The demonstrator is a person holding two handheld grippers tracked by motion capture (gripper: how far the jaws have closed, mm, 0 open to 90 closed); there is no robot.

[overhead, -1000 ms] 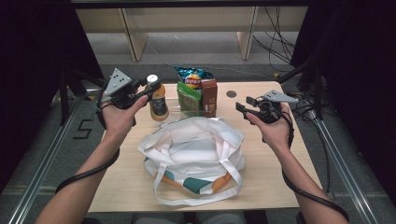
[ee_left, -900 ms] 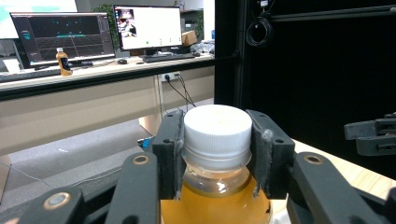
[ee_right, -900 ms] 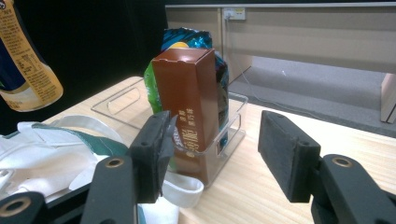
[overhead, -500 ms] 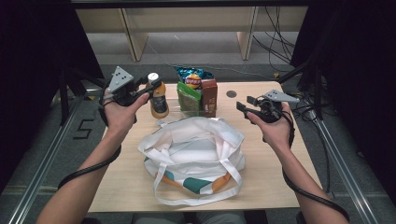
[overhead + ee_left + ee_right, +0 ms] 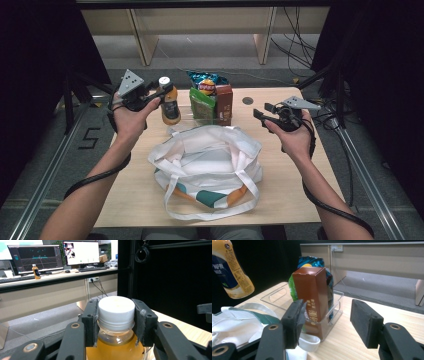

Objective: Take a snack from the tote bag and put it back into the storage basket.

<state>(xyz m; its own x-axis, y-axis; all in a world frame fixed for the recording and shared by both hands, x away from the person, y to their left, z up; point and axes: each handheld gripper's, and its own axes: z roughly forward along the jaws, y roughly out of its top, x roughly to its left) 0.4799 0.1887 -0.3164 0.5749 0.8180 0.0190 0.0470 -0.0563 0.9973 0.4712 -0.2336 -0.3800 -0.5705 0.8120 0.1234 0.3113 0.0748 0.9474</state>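
High view, left gripper (image 5: 162, 93): pinches the bottle (image 5: 169, 102) by its cap, lifted near the worktop's (image 5: 300, 200) far-left edge.
Right gripper (image 5: 261, 111): spread, empty, over open worktop right of the tray (image 5: 332, 312).
Bag (image 5: 210, 160): centre.

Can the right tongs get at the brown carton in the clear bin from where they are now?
Probably yes: the right tongs stand open, the brown carton rises above the clear bin just ahead, nothing between.

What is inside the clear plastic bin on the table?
The clear bin holds a brown carton, a green packet and a blue chip bag behind. Their lower parts are partly covered.
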